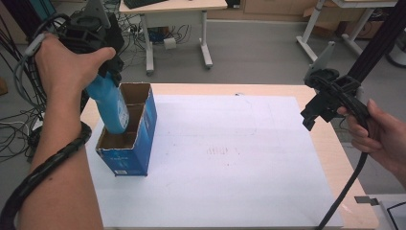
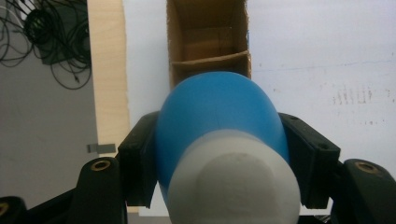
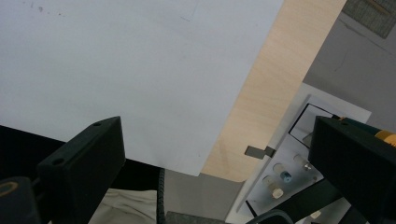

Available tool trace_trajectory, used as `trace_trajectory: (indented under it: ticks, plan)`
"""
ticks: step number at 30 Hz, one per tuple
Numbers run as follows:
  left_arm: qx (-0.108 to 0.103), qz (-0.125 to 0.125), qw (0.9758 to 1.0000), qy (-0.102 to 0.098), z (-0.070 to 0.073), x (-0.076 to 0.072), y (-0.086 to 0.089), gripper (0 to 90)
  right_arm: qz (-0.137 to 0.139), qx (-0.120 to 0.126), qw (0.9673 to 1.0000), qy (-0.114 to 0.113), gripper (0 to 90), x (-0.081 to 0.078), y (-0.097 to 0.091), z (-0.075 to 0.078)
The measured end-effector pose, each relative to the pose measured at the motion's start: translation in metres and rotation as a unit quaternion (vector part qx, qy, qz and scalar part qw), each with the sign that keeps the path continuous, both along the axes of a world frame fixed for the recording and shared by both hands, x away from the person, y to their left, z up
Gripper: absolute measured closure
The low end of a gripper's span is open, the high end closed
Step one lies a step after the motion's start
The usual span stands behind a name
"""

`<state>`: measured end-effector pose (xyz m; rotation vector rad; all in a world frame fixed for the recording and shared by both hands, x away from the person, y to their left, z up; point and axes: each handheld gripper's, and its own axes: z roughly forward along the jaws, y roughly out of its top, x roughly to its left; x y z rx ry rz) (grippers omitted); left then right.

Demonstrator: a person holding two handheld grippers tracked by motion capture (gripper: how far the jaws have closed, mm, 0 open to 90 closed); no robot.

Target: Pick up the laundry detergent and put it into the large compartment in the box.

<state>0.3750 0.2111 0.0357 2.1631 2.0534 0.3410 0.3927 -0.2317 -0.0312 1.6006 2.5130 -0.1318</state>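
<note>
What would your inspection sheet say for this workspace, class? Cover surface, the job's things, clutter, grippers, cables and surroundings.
Surface: white sheet covering a light wooden table.
Job's things: blue plastic bottle with white cap, tilted, its base in the near compartment of the blue cardboard divided box.
Clutter: nothing seen.
Grippers: left gripper shut on the bottle; right gripper open, holding nothing.
Cables: black cable trailing from the right gripper.
Surroundings: desks, floor cables.

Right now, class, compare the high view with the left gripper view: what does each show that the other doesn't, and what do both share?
High view alone: the person's left hand, the right gripper held open over the table's right side, and the blue outside of the box.
Left gripper view alone: the bottle's white end between black jaws.
Both: the blue bottle, clamped by the left gripper, over the divided cardboard box on the white sheet.
</note>
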Motion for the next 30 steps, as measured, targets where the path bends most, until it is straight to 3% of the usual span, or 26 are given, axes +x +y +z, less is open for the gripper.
trace_trajectory:
  ticks: [18,30]
  plan:
    - [-0.002,-0.012,0.9995,0.028,-0.064,0.017,0.008,36.9,-0.003,-0.003,1.0000,0.004,3.6,0.003,0.003,-0.002]
    - [0.008,-0.018,0.9992,0.036,-0.094,0.021,0.006,36.9,0.004,-0.005,1.0000,0.007,3.6,0.005,0.010,-0.005]
